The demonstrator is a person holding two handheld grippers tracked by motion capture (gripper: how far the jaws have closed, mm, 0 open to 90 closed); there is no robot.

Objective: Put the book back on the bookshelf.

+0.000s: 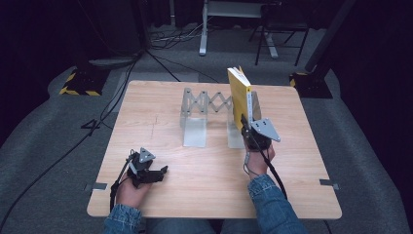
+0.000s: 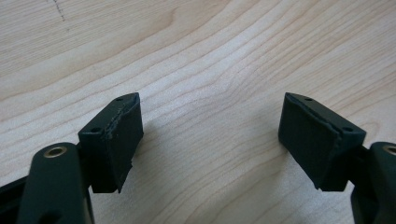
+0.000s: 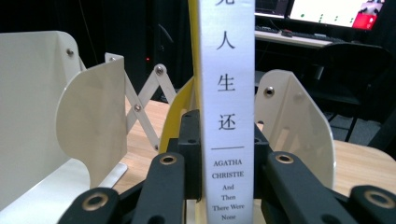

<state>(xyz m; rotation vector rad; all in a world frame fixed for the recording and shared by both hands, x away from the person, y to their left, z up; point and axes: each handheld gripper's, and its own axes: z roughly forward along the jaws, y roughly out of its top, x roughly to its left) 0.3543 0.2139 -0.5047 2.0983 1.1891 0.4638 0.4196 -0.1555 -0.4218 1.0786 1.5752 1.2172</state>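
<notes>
Denim sleeves [image 1: 271,204] come in at the bottom of the high view, one hand on each gripper. Left gripper [image 1: 164,170] sits low near the front left part of the table [image 1: 195,165], resting on or just above the wood; I can't tell which. From its own view, its fingers [image 2: 116,140] are wide apart with bare wood grain between them, nothing held.

Right gripper [image 1: 245,126] is raised over the right middle of the table, grey three-cornered plate [image 1: 265,129] on top, cable [image 1: 272,170] trailing back along the forearm. Its fingers [image 3: 189,149] are clamped on the lower end of a book [image 1: 239,95], one on each side of the spine. Book [image 3: 226,93] stands upright, yellow cover, white spine with Chinese characters and "AGATHA CHRISTIE And Then There Were None" printed below.

I see the book at the right end of a metal bookshelf [image 1: 204,105], the expanding kind with a scissor lattice joining upright plates. In the right gripper view, cream plates [image 3: 88,116] stand to the left and one [image 3: 299,121] just to the right behind the book. Whether the book's bottom edge touches the rack base or the table, I can't tell; the gripper hides it.

Beyond the table: grey carpet [image 1: 58,126], black cables [image 1: 107,107], and a monitor [image 3: 327,11] glowing in the right gripper view.
</notes>
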